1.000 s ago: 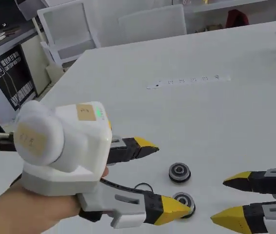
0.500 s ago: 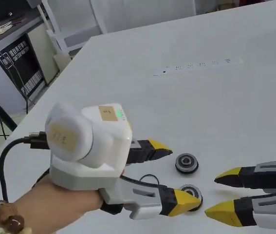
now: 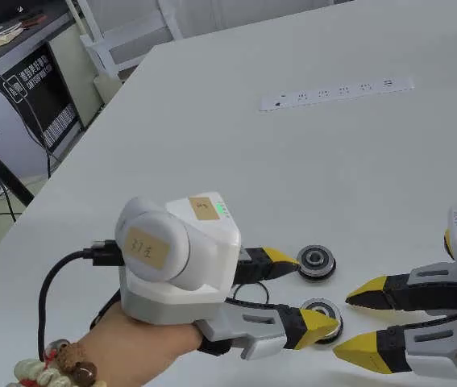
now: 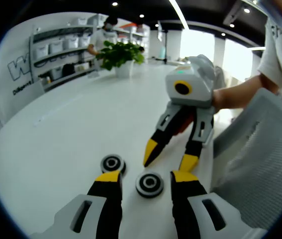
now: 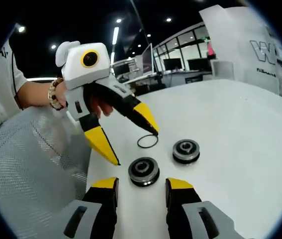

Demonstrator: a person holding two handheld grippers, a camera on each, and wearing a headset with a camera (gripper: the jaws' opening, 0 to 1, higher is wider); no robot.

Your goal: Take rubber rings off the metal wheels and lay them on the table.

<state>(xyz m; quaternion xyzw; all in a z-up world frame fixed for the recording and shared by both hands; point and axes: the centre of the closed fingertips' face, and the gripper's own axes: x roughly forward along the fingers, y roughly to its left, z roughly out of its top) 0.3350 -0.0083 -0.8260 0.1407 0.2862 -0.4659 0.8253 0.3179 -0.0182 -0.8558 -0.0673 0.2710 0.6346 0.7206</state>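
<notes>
At the near wheel [image 3: 322, 311]: right gripper [image 3: 341, 325] brought closer, left gripper [image 3: 317, 293] already flanking; both claws held apart. Its rubber ring [image 5: 131, 173] judged next off.

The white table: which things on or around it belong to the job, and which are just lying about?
Part of the job:
- near wheel
- far wheel
- rubber ring, lying loose beside the wheels
- left tongs and right tongs, both open

Just lying about:
- power strip, well beyond the wheels
- potted plant, far off
</notes>
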